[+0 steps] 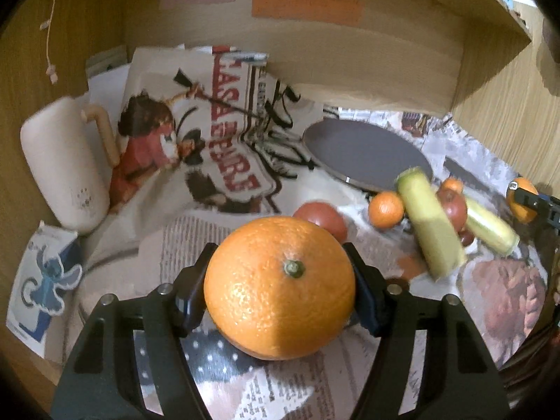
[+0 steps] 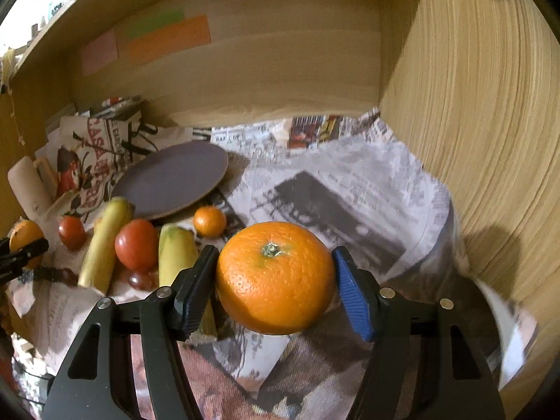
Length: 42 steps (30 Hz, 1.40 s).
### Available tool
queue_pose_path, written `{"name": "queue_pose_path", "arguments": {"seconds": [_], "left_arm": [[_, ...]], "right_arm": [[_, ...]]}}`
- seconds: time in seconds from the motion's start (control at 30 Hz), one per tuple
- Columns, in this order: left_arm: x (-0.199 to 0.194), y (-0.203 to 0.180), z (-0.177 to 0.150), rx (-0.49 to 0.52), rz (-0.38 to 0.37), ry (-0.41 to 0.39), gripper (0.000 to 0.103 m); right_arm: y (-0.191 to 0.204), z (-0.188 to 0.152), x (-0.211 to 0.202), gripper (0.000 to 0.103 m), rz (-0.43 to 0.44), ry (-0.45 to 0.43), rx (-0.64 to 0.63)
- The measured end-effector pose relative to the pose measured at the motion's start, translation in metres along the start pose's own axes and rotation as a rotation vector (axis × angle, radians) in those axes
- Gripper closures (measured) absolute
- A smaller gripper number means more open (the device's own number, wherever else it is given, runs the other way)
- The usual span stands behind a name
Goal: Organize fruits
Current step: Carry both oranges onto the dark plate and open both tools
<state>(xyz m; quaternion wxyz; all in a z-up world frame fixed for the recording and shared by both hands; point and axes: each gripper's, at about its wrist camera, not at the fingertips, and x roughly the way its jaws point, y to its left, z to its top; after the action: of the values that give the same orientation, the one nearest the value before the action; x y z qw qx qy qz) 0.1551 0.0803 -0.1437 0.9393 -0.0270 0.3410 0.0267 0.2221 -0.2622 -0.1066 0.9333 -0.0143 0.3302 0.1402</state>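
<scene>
Left wrist view: the left gripper [image 1: 280, 290] clamps a large orange [image 1: 279, 287], pebbled skin, green stem button up, held above the newspaper [image 1: 297, 385], well short of the grey plate [image 1: 364, 150].

Right wrist view: the right gripper [image 2: 274, 280] grips another orange [image 2: 275, 277], right of that plate [image 2: 175, 182]; beside it lie what look like corn cobs [image 2: 105, 241] and a tomato [image 2: 137, 243].
</scene>
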Motion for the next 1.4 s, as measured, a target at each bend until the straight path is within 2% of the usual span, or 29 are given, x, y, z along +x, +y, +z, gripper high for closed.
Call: {"name": "queue_pose_path", "arguments": {"seconds": [0.4, 0.73, 1.0, 1.17, 1.4], "left_arm": [[-0.013, -0.019, 0.058, 0.08, -0.033, -0.114, 0.034], [-0.012, -0.039, 0.102, 0.102, -0.077, -0.18, 0.034], [0.009, -0.045, 0.13, 0.077, -0.105, -0.179, 0.034], [0.03, -0.052, 0.143, 0.086, -0.078, -0.164, 0.034], [0.063, -0.055, 0.157, 0.09, -0.09, -0.109, 0.034]], "right_arm": [[0.019, 0.051, -0.019, 0.04, 0.008, -0.14, -0.066], [0.046, 0.086, -0.012, 0.04, 0.064, -0.206, -0.132], [0.058, 0.106, 0.011, 0.04, 0.11, -0.189, -0.154], [0.066, 0.119, 0.032, 0.04, 0.115, -0.152, -0.18], [0.068, 0.133, 0.055, 0.04, 0.117, -0.127, -0.188]]}}
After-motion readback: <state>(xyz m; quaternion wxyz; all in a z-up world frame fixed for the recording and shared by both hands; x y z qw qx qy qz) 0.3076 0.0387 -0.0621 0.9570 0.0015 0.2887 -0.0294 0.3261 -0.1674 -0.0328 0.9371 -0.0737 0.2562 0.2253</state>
